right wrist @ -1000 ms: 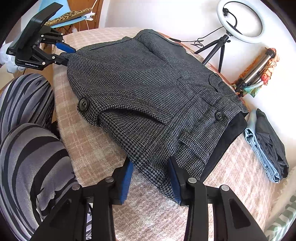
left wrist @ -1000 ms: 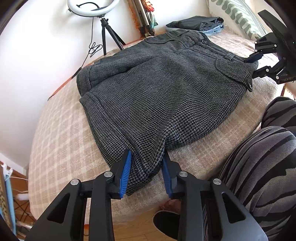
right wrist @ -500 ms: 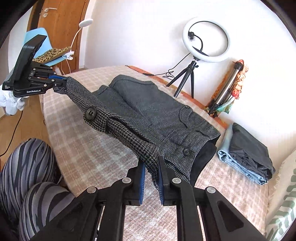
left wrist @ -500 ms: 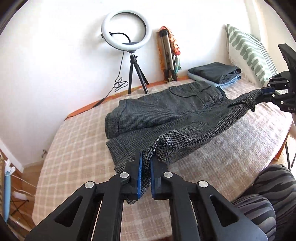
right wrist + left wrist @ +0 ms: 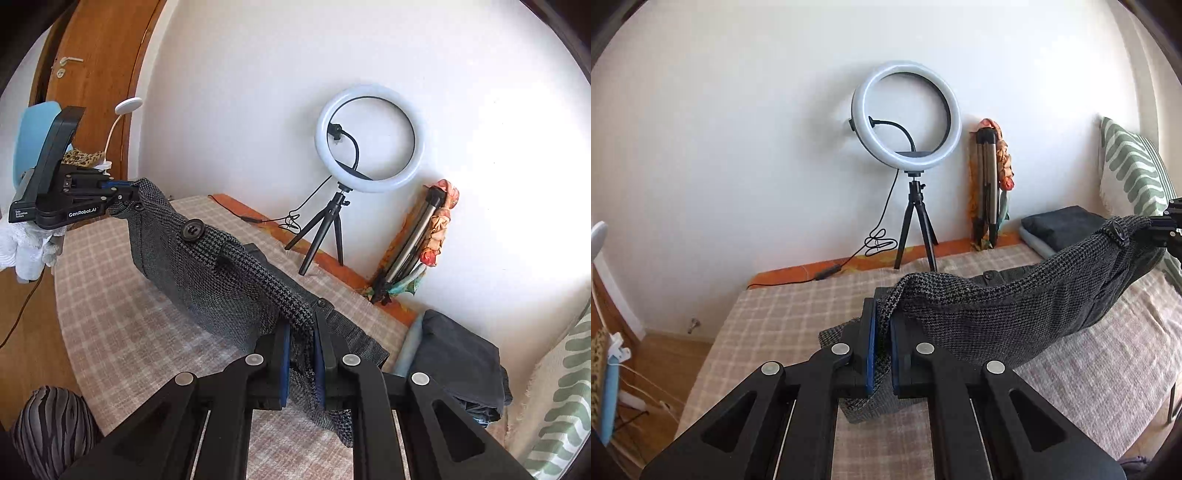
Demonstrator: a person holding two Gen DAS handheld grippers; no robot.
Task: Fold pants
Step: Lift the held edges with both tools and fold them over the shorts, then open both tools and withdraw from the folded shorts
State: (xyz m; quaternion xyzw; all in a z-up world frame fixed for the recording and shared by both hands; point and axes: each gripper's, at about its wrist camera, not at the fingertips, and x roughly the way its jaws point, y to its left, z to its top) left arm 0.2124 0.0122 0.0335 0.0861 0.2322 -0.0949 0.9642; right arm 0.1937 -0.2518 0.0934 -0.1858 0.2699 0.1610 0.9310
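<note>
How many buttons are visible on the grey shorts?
2 in the right wrist view: a large button near the left gripper, a small button near the right gripper. Others may be hidden.

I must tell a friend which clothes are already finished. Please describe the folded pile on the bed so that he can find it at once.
Start at the ring light standing on the bed against the white wall, then go right, past the folded tripod leaning there. The folded pile lies flat just before the green-striped pillow. It is smooth dark cloth over pale blue, unlike the checked grey pants held up in the air.
</note>
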